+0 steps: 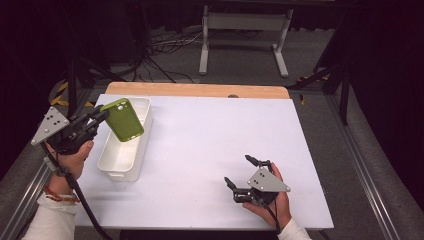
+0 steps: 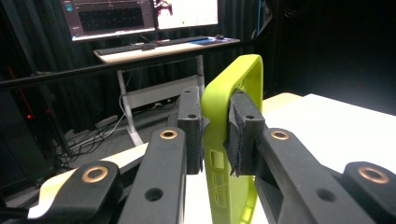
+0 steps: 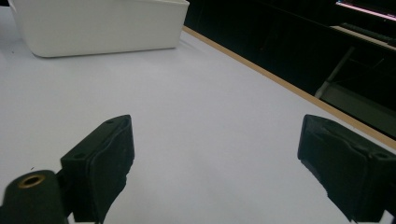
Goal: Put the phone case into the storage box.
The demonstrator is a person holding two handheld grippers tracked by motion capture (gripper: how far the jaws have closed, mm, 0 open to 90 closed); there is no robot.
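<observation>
The left gripper (image 1: pixel 100 116) is clenched on a green phone case (image 1: pixel 122 120) above the white bin (image 1: pixel 116 165), at nine o'clock on the table (image 1: pixel 200 140). The right gripper (image 1: pixel 242 172), released, rests at five o'clock with bare surface around it.

The high view looks forward and down from above the near edge of the white table (image 1: pixel 210 150), taking in its whole top and the floor beyond; the left gripper view rides close behind its own jaws, raised off the table and facing level toward a monitor desk (image 2: pixel 163 44). The right gripper view sits low over the tabletop, looking across it; it shares the white bin (image 3: pixel 98 28) with the high view (image 1: pixel 125 150).
</observation>
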